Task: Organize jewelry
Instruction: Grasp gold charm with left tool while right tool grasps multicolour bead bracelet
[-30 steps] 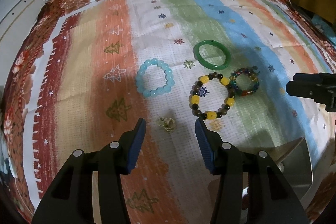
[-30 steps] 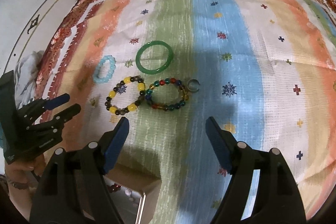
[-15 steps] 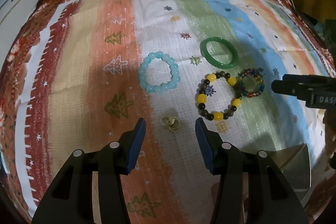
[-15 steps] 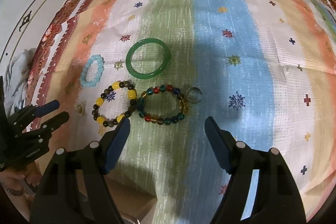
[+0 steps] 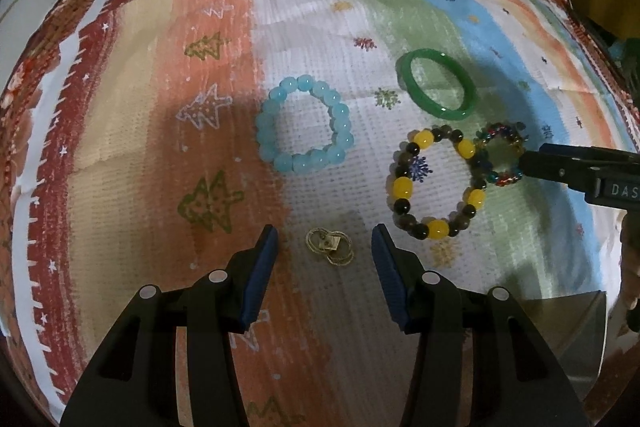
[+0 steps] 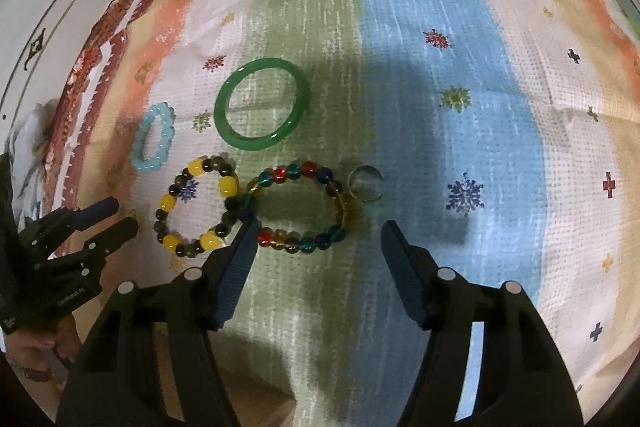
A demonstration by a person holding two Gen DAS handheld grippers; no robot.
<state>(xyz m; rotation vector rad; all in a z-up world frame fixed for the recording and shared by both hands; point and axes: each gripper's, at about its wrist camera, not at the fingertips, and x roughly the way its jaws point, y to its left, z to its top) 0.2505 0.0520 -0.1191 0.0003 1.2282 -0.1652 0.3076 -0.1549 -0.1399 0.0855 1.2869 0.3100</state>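
A striped woven cloth with a red floral border (image 5: 208, 131) is spread under everything, and all the jewellery is laid flat on it. The left gripper (image 5: 324, 247) is held low over the cloth with its blue-padded fingers (image 5: 260, 275) spread wide and nothing between them except a small cluster of thin gold rings (image 5: 329, 246) that lies untouched on the cloth in the gap. The right gripper (image 6: 316, 243) is likewise held released, its fingers parted; the left tip is placed at the point where two bead bracelets meet, and the multicoloured glass bead bracelet (image 6: 298, 207) is seen just ahead of the gap, not grasped. At the lower right of the left wrist view a grey metallic box corner (image 5: 576, 331) is seen. The smooth green jade-like bangle (image 6: 262, 103) is found farthest from the grippers, near the cloth's green stripe. The black and yellow bead bracelet (image 5: 438, 187) is set touching the multicoloured one on its left, and the pale blue bead bracelet (image 5: 304, 125) lies apart, further left. A small open silver ring (image 6: 365, 185) is seen just beside the right end of the multicoloured bracelet.
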